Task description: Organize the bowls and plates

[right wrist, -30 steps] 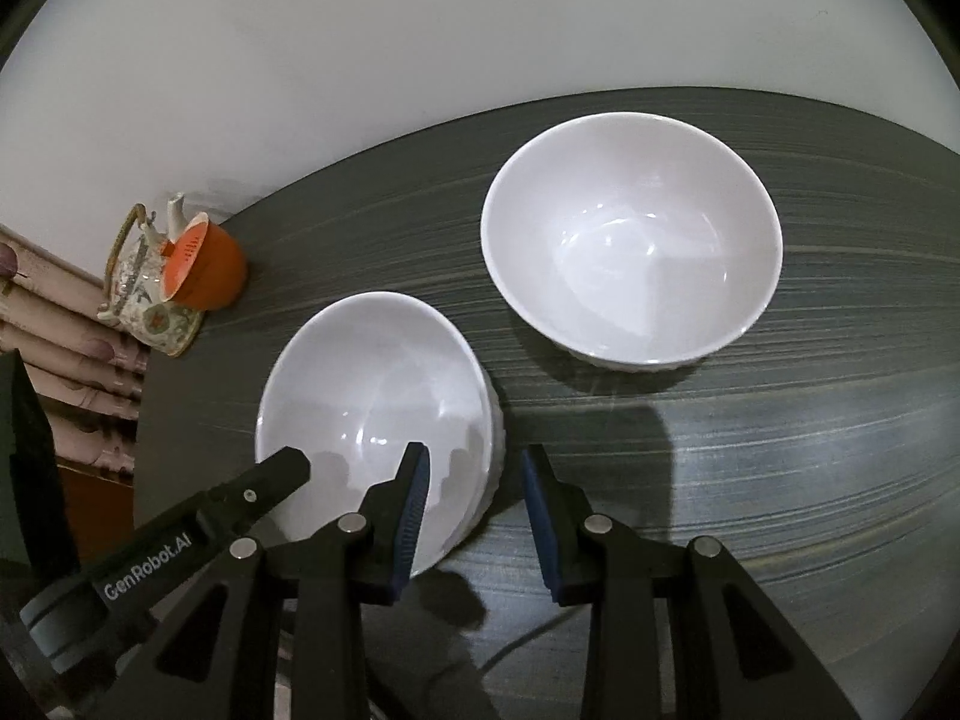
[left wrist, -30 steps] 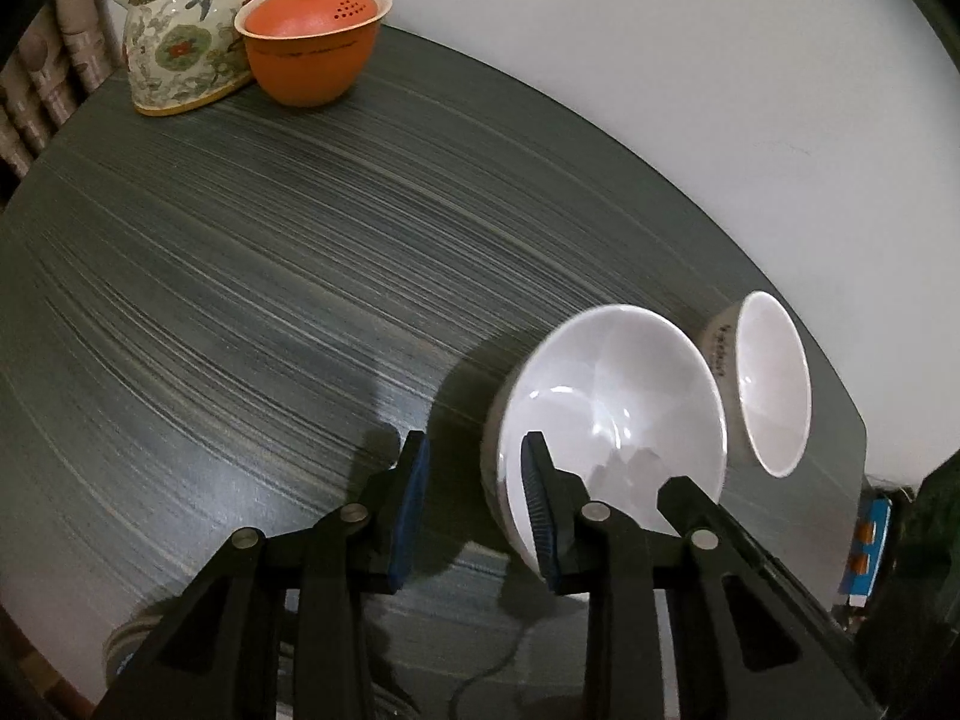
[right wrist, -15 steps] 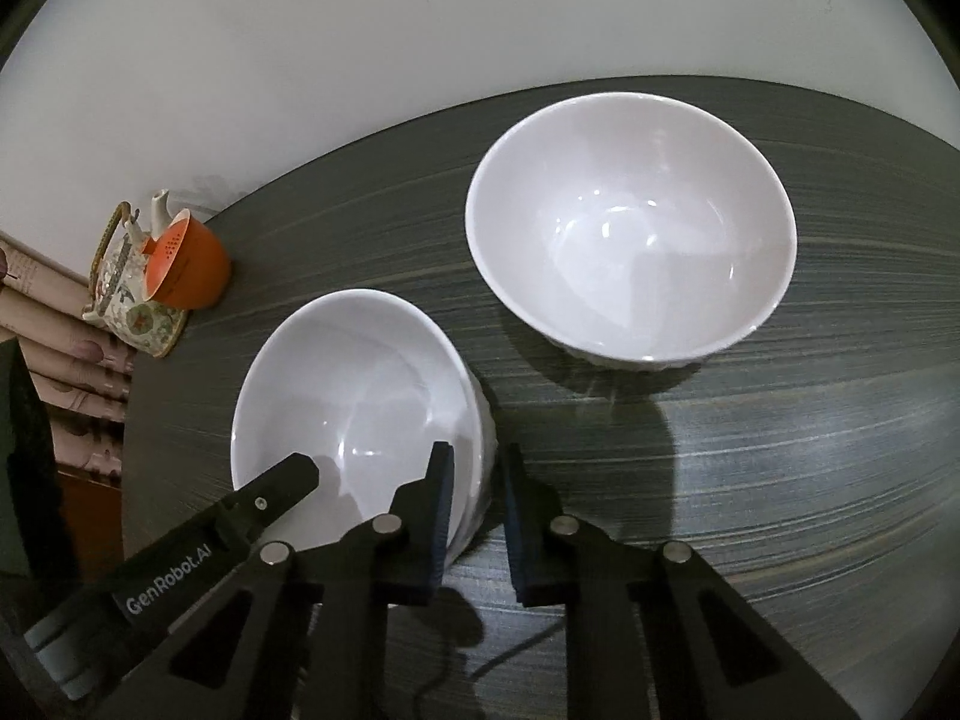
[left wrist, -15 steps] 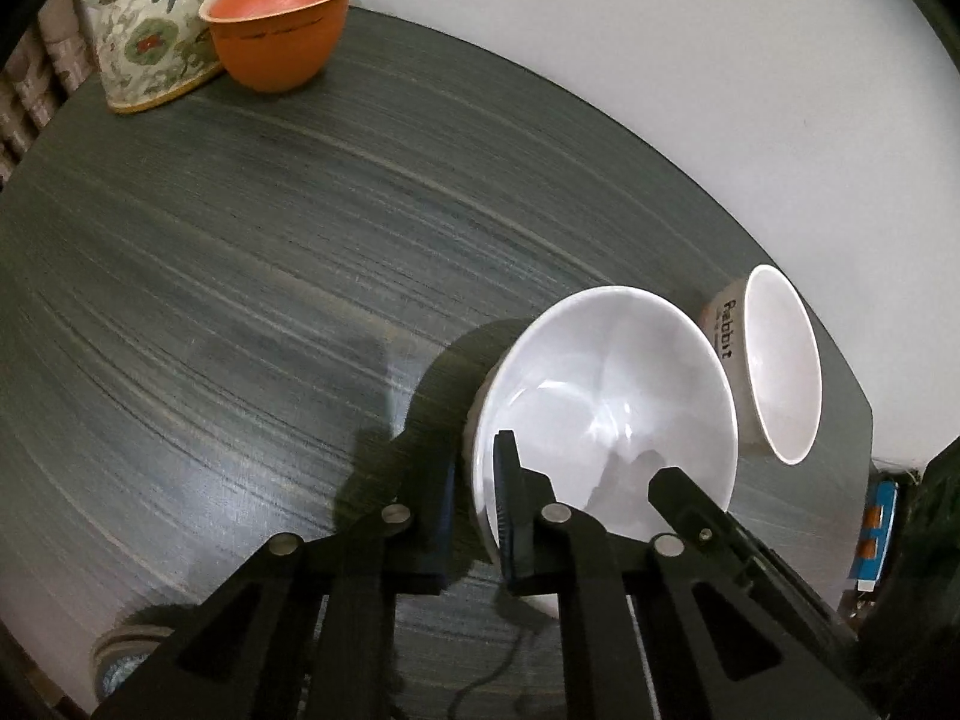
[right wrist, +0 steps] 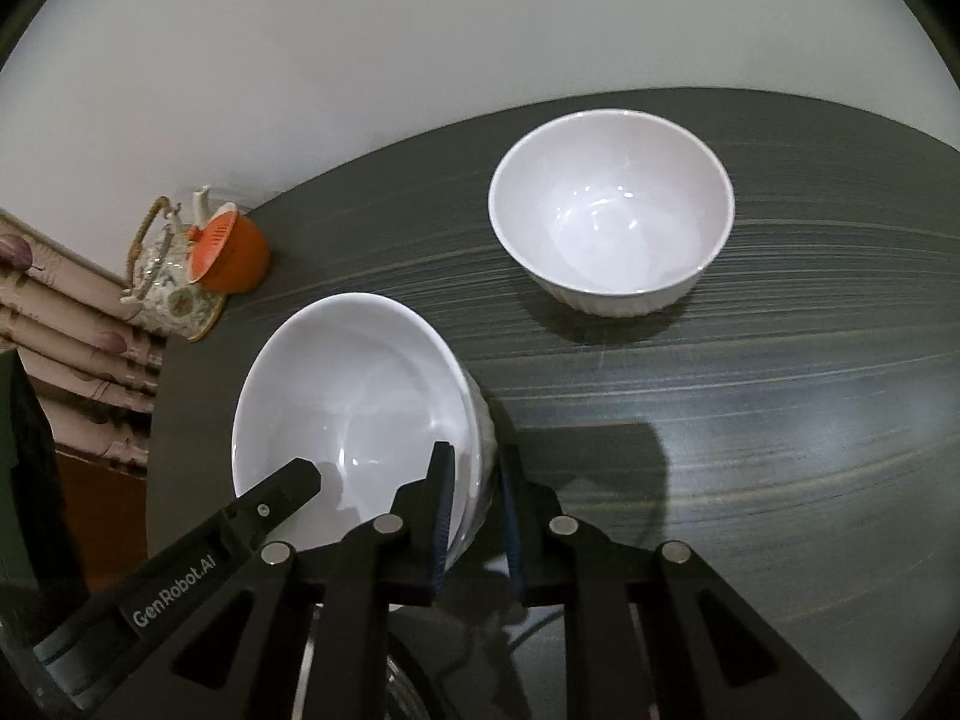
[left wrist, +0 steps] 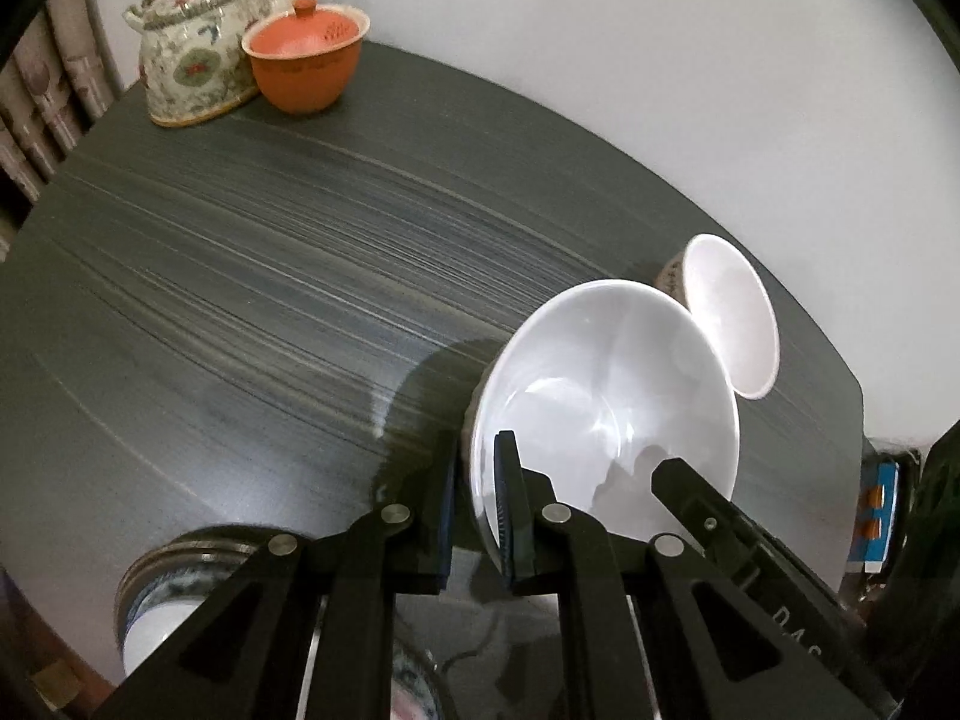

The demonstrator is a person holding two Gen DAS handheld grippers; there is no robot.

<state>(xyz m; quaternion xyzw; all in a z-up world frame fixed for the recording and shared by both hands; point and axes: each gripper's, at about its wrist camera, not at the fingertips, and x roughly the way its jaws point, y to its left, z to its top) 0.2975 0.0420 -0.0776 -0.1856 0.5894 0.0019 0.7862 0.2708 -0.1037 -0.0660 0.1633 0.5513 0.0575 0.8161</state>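
A white bowl (left wrist: 600, 402) is tilted above the dark table, its near rim pinched by both grippers. My left gripper (left wrist: 474, 504) is shut on its left rim, one finger inside and one outside. My right gripper (right wrist: 474, 510) is shut on the opposite rim of the same bowl (right wrist: 348, 396). A second white bowl (right wrist: 612, 210) stands upright on the table beyond, apart from the held one; it shows in the left wrist view (left wrist: 729, 324) behind the held bowl.
A floral teapot (left wrist: 198, 60) and an orange lidded cup (left wrist: 306, 60) stand at the far table corner near the wall. A patterned bowl (left wrist: 168, 594) sits below the left gripper at the near edge. The dark striped table (right wrist: 780, 408) stretches to the right.
Both grippers closed on the near bowl's rim, left and right sides, and the bowl has risen and tilted off the table. The far bowl has not moved.
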